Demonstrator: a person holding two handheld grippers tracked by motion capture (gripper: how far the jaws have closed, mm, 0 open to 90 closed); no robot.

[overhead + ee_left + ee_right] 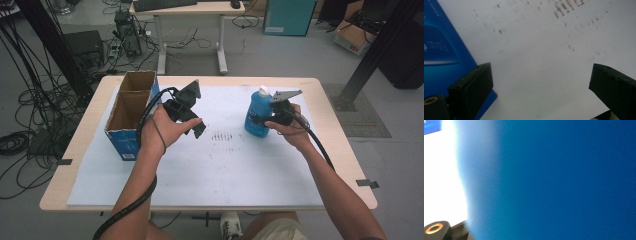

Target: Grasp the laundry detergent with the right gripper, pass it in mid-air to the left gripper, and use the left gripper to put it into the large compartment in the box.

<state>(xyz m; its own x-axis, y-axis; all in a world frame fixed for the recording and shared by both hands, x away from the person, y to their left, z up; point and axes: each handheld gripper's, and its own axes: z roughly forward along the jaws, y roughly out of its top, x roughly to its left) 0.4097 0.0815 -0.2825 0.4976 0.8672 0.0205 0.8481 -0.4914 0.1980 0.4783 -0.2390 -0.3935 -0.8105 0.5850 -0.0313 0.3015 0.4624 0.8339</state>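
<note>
1. My right gripper [265, 120]: clamped on the blue bottle, jaws pressed against its sides. My right hand [290, 131] wraps the gripper body from behind, and the cable trails back along my forearm.
2. Blue bottle [257, 116]: held upright in my right gripper, its base at or just above the white mat; I cannot tell whether it touches. In the right gripper view the bottle [554, 180] sits right against the camera as a blurred blue wall.
3. White cap [263, 91]: on top of the bottle, just beside the grey plate of my right gripper.
4. My left gripper [192, 125]: jaws wide apart, nothing between them. In the left gripper view it [541, 85] points down at bare mat. My left hand [162, 131] holds its body.
5. White mat [210, 170]: under both grippers, covering most of the table. Faint brown marks [222, 136] lie between my two grippers.
6. Cardboard box [131, 112]: just beside my left gripper on its outer side, open-topped, blue outside, split into two compartments. Its blue wall [441, 50] stands next to one jaw in the left gripper view.
7. Table [90, 140]: light wood, its edge showing around the mat.
8. Desk [190, 10]: well beyond both grippers, on the far floor.
</note>
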